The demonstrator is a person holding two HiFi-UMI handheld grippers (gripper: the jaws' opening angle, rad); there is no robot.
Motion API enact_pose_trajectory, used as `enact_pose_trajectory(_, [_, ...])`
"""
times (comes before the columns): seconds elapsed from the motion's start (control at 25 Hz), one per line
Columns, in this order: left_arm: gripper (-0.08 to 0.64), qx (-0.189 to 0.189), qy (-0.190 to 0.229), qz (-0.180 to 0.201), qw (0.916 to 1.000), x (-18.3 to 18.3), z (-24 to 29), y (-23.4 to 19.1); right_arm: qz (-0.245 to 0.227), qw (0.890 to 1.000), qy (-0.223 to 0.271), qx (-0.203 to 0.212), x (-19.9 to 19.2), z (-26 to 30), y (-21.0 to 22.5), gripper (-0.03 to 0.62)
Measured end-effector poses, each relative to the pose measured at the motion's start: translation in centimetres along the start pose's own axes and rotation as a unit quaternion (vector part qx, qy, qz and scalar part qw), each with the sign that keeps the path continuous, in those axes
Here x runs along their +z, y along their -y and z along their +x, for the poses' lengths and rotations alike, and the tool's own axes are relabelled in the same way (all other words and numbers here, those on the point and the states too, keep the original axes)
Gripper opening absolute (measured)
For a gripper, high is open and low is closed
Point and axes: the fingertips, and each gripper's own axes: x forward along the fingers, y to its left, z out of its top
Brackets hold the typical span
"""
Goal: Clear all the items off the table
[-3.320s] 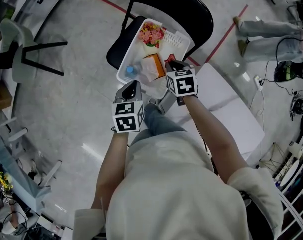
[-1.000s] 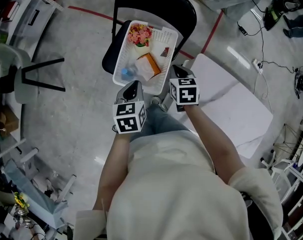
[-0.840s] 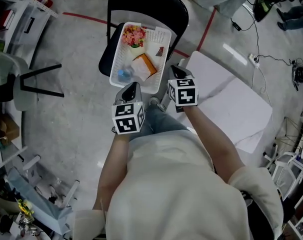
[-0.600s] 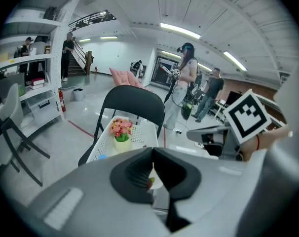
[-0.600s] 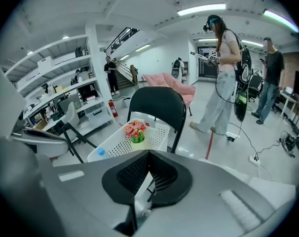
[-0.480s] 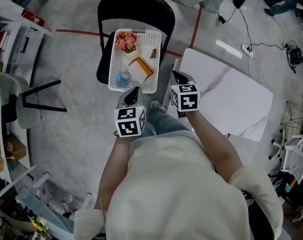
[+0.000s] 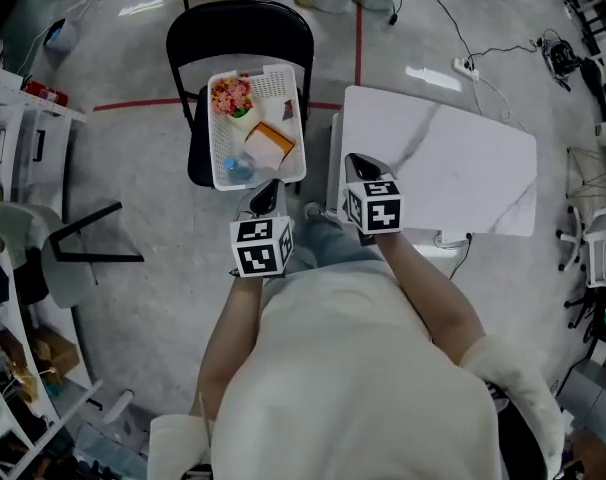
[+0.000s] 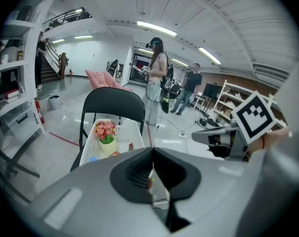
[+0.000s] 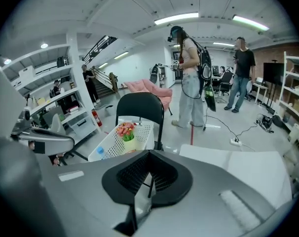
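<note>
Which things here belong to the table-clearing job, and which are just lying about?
Job:
- white table, bare
- white basket on the black chair, holding the flower pot, orange box and bottle
- left tongs and right tongs, both shut and empty

Lying about:
- grey chair
- shelving
- power strip
- bystanders

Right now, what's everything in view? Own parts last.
table: 1, white, right of chair, no items seen on it
chair: 1, black, left of table
basket: 1, white, on chair seat
flower pot: 1, pink blooms, basket's far end
box: 1, orange, basket middle
bottle: 1, blue cap, basket's near end
bystanders: at least 2, one in black, beyond chair
left gripper: 1, grey, shut, empty, near basket
right gripper: 1, grey, shut, empty, at table's left edge
</note>
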Motion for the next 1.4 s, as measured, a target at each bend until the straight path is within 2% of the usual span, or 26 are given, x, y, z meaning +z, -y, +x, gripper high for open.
enact_pose_trajectory(0.32, [0.009, -0.05, -0.01, 0.045, 0.9977, -1.7, -1.3, 2.2, 0.041, 0.997, 0.03, -0.054, -2.5, -5.1, 0.9, -0.002])
enact_pose_trajectory(0.68, [0.009, -0.095, -0.01, 0.092, 0.9912, -4.4, -4.3, 5.6, 0.083, 0.991, 0.045, -0.097, -7.6, -10.9, 0.8, -0.002])
enact_pose_trajectory(1.4, [0.009, -0.142, -0.005, 0.124, 0.9821, -10.7, -11.7, 9.9, 0.097, 0.988, 0.062, -0.104, -15.4, -19.5, -4.3, -0.002])
